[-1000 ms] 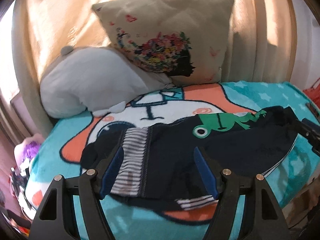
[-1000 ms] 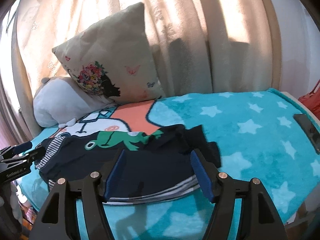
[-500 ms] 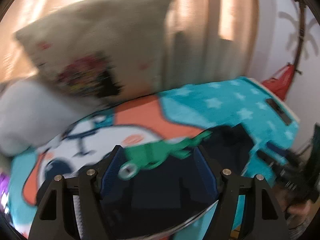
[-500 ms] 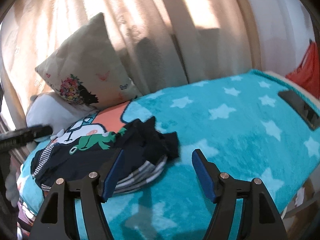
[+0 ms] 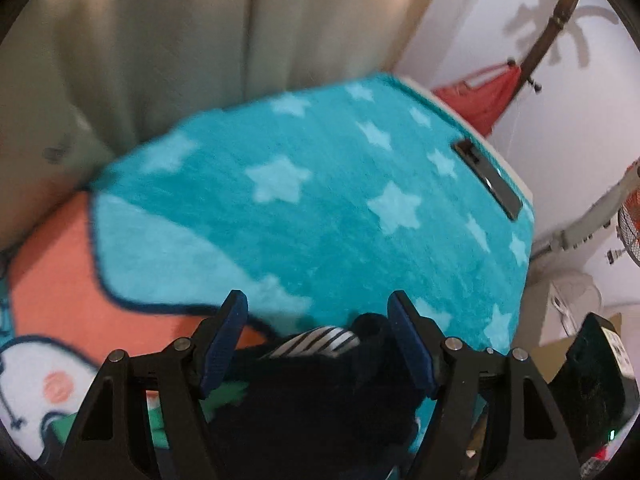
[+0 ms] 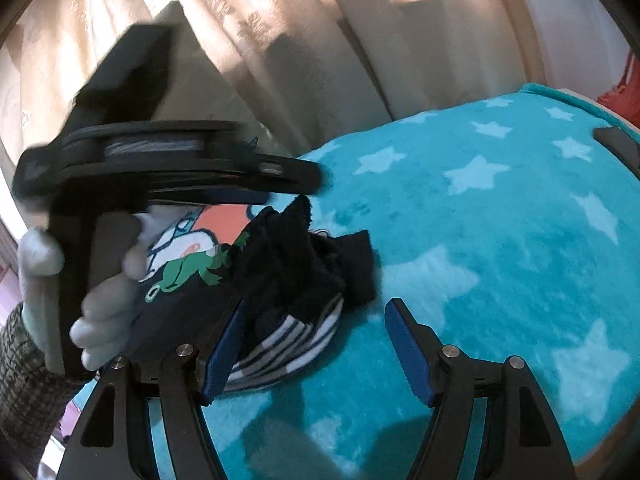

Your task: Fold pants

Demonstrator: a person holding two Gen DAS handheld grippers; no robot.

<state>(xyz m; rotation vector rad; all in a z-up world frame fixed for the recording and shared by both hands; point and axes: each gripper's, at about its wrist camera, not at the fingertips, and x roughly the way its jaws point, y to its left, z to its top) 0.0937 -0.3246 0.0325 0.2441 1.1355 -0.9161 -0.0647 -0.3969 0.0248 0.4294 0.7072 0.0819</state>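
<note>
The dark navy pants [image 6: 288,276] with a green frog print and a striped lining lie bunched on the teal star blanket [image 6: 500,220]. In the left wrist view the pants [image 5: 328,392] sit low between the fingers. My left gripper [image 5: 318,338] is open, right above the pants' bunched end; seen from the side in the right wrist view [image 6: 312,178], it hovers just over the cloth. My right gripper [image 6: 314,338] is open and empty, at the pants' near right edge, its left finger over the striped hem.
A dark flat phone-like object [image 5: 486,178] lies near the blanket's far right edge. Curtains [image 6: 280,40] hang behind the bed. A red bag [image 5: 488,92] hangs at the right wall. A cushion corner [image 6: 176,12] shows behind my left gripper.
My left gripper swung right across the pants, from the striped waistband end to the bunched right end. My right gripper pulled back right, then closed in on the pants' near edge.
</note>
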